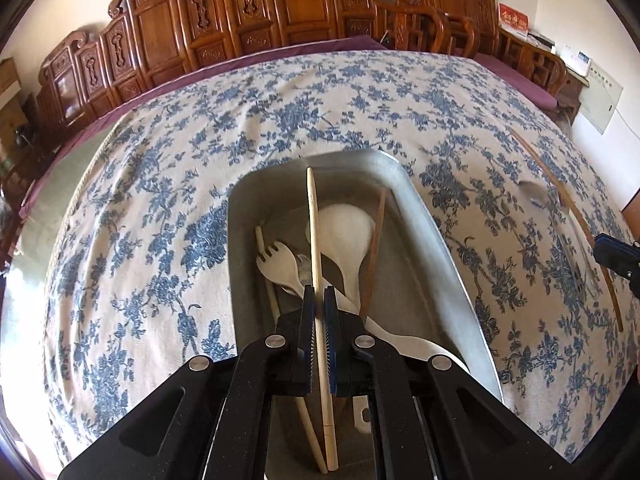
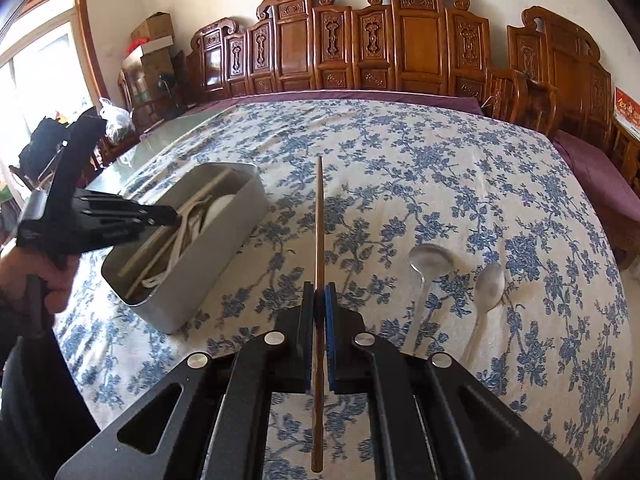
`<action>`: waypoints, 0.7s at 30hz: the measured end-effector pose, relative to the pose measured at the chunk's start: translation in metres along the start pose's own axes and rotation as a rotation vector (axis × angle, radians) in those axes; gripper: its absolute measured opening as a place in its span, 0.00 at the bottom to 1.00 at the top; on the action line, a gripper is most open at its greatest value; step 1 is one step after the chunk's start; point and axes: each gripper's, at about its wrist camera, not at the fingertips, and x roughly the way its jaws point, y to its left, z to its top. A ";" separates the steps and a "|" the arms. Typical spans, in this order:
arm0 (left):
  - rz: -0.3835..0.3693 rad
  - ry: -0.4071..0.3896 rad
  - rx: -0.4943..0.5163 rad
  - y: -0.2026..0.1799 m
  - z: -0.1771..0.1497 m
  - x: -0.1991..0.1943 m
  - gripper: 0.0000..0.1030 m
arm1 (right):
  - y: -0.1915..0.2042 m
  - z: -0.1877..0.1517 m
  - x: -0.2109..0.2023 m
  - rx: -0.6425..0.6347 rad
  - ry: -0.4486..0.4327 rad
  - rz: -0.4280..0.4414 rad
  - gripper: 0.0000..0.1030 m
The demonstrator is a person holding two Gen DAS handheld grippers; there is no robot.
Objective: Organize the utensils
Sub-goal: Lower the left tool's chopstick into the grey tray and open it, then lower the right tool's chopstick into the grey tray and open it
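In the left wrist view, the left gripper (image 1: 319, 300) is pinching a pale chopstick (image 1: 316, 240) between its pressed-together blue pads, and the stick is pointing out over the open grey bin (image 1: 424, 216). Inside the bin a white rice paddle (image 1: 344, 236), a pale wooden fork (image 1: 280, 268), a second pale chopstick (image 1: 266, 264) and a brown chopstick (image 1: 376, 248) are lying lengthwise, crowding its floor. The held stick's far tip is reaching toward the bin's far wall, and the bin's right rim is running close beside the gripper. The blue floral tablecloth (image 1: 160, 200) is lying bare to the left and beyond the bin, giving wide room there. At the far right edge the right gripper (image 1: 616, 256) is showing only partly.

In the right wrist view, the right gripper (image 2: 319, 300) is clamping a dark brown chopstick (image 2: 319, 220) between closed pads, the stick pointing straight ahead above the cloth. Two metal spoons (image 2: 432, 260) (image 2: 490, 284) are lying on the cloth to its right, side by side and apart from each other. The grey bin (image 2: 224, 248) is sitting to the left, well apart from the spoons, with a clear strip of cloth between. The left gripper (image 2: 160, 218) is hanging over the bin's near end, held by a hand (image 2: 36, 276). Carved wooden chairs (image 2: 400, 48) are lining the table's far edge.
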 end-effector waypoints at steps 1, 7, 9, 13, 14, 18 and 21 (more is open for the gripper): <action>-0.002 0.002 -0.001 0.000 -0.001 0.002 0.04 | 0.002 0.000 0.001 -0.005 0.003 0.002 0.06; -0.010 0.000 -0.018 0.003 -0.004 0.003 0.05 | 0.013 0.000 0.000 -0.012 -0.001 0.020 0.06; -0.015 -0.009 -0.033 0.007 -0.006 -0.001 0.15 | 0.014 0.000 -0.001 -0.006 -0.005 0.030 0.06; -0.014 -0.062 -0.049 0.012 -0.014 -0.017 0.28 | 0.022 0.002 -0.002 -0.013 -0.003 0.038 0.06; -0.014 -0.071 -0.052 0.013 -0.015 -0.021 0.28 | 0.024 0.002 -0.001 -0.015 -0.002 0.039 0.06; -0.020 -0.117 -0.065 0.019 -0.023 -0.038 0.34 | 0.036 0.003 0.001 -0.025 0.004 0.048 0.06; -0.024 -0.144 -0.080 0.025 -0.024 -0.049 0.36 | 0.045 0.005 0.003 -0.038 0.009 0.049 0.06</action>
